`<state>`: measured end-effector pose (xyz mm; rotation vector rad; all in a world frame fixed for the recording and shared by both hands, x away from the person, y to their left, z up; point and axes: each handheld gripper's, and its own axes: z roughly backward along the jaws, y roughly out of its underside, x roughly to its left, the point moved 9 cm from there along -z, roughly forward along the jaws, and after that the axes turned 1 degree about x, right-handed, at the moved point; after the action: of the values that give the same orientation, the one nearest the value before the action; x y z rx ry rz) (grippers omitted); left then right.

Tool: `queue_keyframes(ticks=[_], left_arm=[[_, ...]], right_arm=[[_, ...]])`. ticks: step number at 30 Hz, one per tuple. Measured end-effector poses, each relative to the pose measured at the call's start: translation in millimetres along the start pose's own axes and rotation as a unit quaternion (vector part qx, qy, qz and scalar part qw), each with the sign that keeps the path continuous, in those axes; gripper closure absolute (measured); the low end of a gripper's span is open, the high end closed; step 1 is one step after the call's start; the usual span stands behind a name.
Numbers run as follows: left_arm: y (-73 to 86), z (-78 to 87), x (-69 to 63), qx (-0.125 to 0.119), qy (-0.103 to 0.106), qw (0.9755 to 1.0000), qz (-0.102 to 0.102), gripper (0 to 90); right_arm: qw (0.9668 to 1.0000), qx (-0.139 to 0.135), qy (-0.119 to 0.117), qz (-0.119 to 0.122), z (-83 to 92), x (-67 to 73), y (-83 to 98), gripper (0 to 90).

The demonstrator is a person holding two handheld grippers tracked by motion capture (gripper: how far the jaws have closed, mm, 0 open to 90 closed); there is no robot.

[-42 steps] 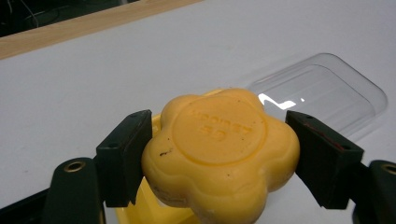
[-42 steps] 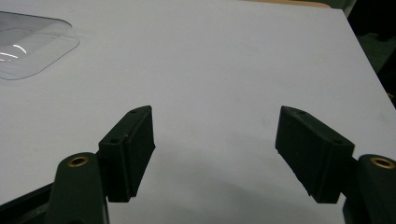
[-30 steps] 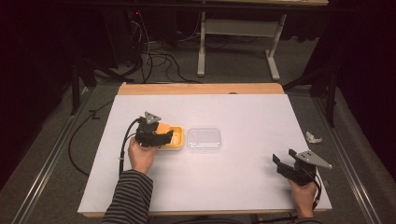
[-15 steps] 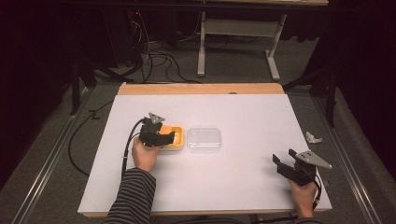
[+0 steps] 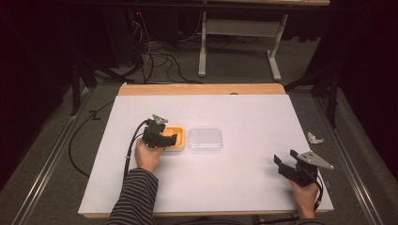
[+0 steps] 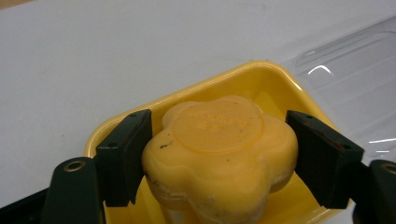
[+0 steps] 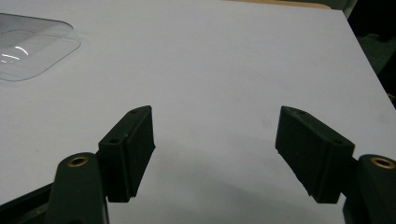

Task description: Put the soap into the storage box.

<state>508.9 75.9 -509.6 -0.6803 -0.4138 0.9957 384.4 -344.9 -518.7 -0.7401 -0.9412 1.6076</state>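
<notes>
Between the left gripper's (image 6: 219,154) spread jaws, inside the yellow dish (image 6: 261,77), sits the flower-shaped soap (image 6: 222,149), left jaw touching, right just clear; right gripper (image 7: 215,154) gapes empty, well apart.

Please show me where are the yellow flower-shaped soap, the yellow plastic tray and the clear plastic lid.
Yellow flower-shaped soap (image 6: 219,140): left gripper view, on its embossed top face.
Yellow plastic tray (image 6: 261,70): left gripper view, on its far rim.
Clear plastic lid (image 5: 205,139): high view, on the middle of its flat top.
</notes>
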Motion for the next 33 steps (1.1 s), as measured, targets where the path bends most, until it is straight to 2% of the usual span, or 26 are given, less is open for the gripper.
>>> queue_keyframes(ticks=[8,15,26,29,33], left_arm=[[2.6,-2.8,-0.7,0.008,-0.001,1.0000,-0.004,25.8],[2.6,-3.5,-1.1,0.005,-0.006,1.0000,-0.006,25.7],[6.3,-2.9,-1.3,0.018,0.000,0.9997,-0.014,25.2],[2.1,1.0,-1.7,0.004,0.006,1.0000,-0.007,24.5],[0.7,5.0,-0.9,-0.002,0.007,1.0000,-0.005,22.8]], right_arm=[[1.0000,0.001,0.000,0.002,-0.2,0.0,0.0,28.5],[1.0000,0.000,-0.001,0.002,0.0,0.1,0.0,28.5],[1.0000,0.000,-0.001,0.003,0.0,0.2,0.0,28.5],[1.0000,0.001,-0.001,0.002,0.0,0.2,0.1,28.5],[1.0000,0.001,-0.001,0.002,-0.1,0.4,0.1,28.5]])
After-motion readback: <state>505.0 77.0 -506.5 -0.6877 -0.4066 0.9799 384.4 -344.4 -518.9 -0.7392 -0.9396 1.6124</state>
